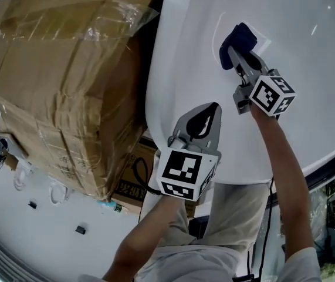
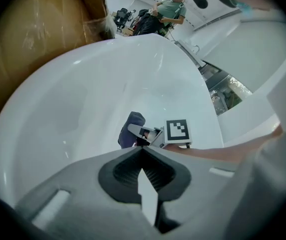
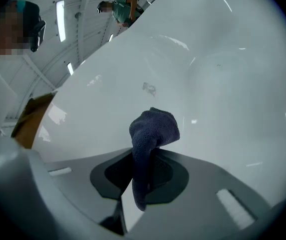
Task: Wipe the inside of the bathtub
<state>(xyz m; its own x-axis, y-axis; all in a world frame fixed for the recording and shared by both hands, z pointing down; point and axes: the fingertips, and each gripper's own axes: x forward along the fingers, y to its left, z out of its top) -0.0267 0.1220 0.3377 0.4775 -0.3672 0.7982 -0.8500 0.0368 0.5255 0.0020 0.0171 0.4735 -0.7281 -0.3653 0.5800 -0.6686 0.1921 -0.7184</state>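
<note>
R gripper [image 3: 143, 156] clamps dark cloth [image 3: 153, 129] inside bathtub [image 3: 223, 84]. Its own view shows cloth tail betw. jaws; head view doesn't. L gripper [image 2: 141, 151] closed, empty.

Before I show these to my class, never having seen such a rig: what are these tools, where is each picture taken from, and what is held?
No robot: a person holds a two-jaw gripper in each hand. One picture comes from a head camera looking down, the others from cameras on the grippers. The right gripper is shut on a dark blue cloth against the inside of the white bathtub. The left gripper is shut, empty. A cardboard box stands beside the bathtub.
</note>
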